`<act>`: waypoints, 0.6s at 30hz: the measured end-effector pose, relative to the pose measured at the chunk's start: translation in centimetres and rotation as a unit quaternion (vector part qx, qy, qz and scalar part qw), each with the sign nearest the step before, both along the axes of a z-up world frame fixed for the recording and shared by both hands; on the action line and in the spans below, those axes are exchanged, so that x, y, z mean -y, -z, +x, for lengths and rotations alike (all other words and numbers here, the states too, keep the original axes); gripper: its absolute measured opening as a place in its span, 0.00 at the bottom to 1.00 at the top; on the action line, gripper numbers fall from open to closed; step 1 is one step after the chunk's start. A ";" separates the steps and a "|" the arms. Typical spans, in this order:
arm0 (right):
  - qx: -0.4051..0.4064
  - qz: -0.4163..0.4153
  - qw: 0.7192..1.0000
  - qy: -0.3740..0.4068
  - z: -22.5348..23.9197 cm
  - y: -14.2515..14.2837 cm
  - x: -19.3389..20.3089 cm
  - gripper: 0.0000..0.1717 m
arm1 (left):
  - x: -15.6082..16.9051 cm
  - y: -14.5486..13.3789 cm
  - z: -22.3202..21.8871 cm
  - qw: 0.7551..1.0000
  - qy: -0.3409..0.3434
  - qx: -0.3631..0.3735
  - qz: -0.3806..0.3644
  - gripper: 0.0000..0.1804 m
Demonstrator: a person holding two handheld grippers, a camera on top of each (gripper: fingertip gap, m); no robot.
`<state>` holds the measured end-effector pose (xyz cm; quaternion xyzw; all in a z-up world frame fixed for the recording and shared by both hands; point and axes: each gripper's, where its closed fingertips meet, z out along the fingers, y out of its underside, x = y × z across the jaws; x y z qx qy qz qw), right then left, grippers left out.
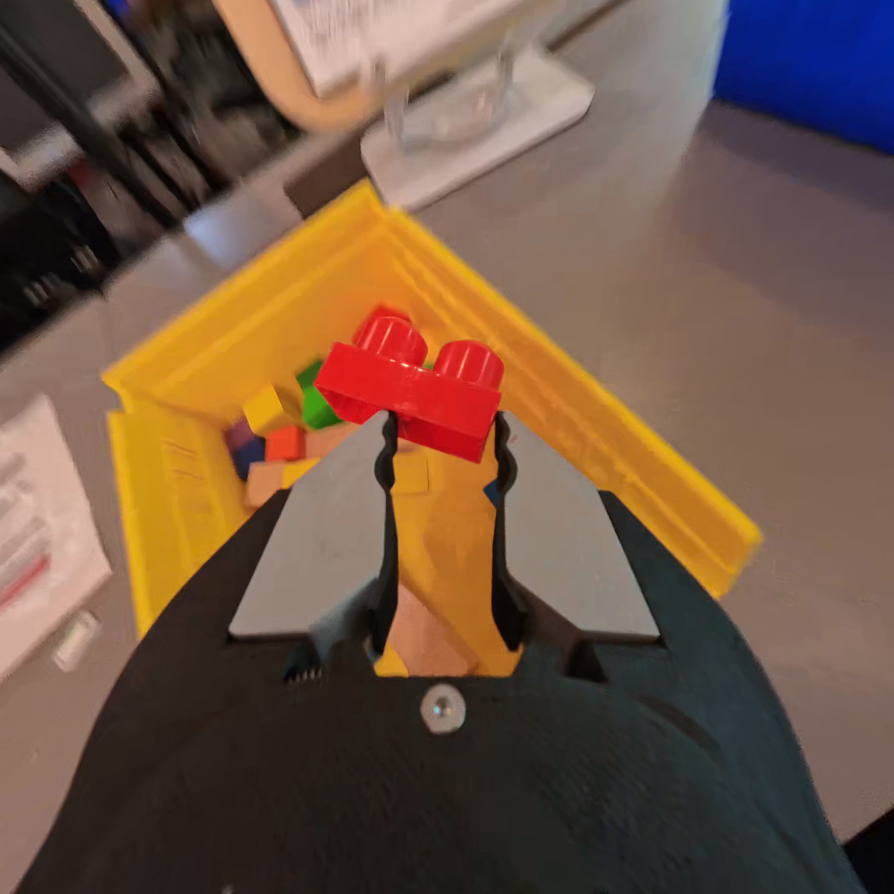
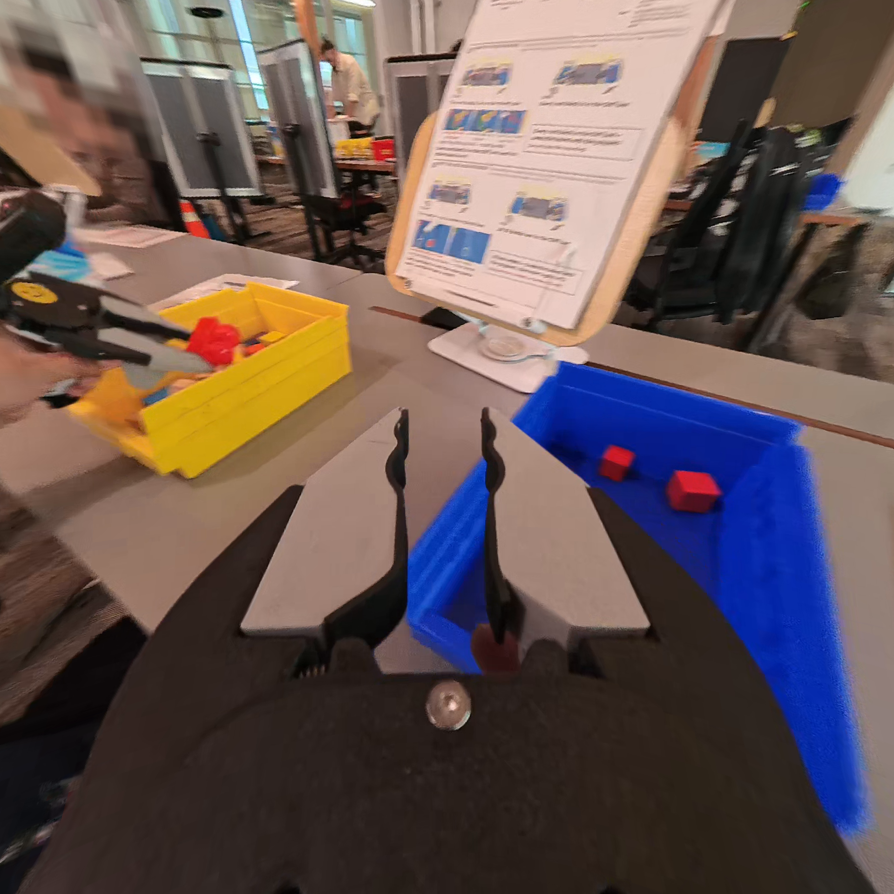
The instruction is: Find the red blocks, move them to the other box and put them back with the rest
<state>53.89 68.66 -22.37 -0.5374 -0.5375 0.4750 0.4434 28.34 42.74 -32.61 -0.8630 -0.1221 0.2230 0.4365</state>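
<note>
The left tongs [image 1: 442,421] grip a red plastic two-stud building brick [image 1: 411,392] by its lower edge only, above the yellow plastic bin [image 1: 580,401] of mixed coloured blocks. The fingertips [image 1: 382,435] bear on a narrow strip of the brick, and the brick sits tilted across them. Risk: a hold this shallow may let the brick pivot or slip during the carry across the grey worktop [image 2: 387,387], and it may fall back among the other blocks or land on the worktop short of the target. The right tongs [image 2: 441,421] stand parted and empty beside the blue plastic bin [image 2: 774,556], where two red cubes [image 2: 692,491] already lie. Risk: both tongs converging on that bin may collide.
</note>
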 end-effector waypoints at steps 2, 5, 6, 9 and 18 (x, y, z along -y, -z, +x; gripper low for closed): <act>0.004 -0.043 0.997 -0.069 -0.9 0.5 2.9 0.17 | -0.5 -3.2 3.1 0.994 0.045 -0.088 0.042 0.21; 0.016 -0.116 0.976 -0.181 -1.9 1.1 7.9 0.20 | -1.9 -5.9 8.7 0.971 0.107 -0.206 0.059 0.21; 0.019 -0.137 0.966 -0.217 -2.1 1.3 9.5 0.21 | -2.6 -6.3 10.7 0.961 0.131 -0.235 0.058 0.21; 0.033 -0.187 0.931 -0.312 -2.4 1.8 14.3 0.28 | -5.0 -6.2 16.4 0.937 0.202 -0.277 0.063 0.21; 0.120 -0.213 0.887 -0.392 -3.3 6.3 19.9 0.22 | -9.3 -3.1 23.6 0.916 0.289 -0.278 0.038 0.21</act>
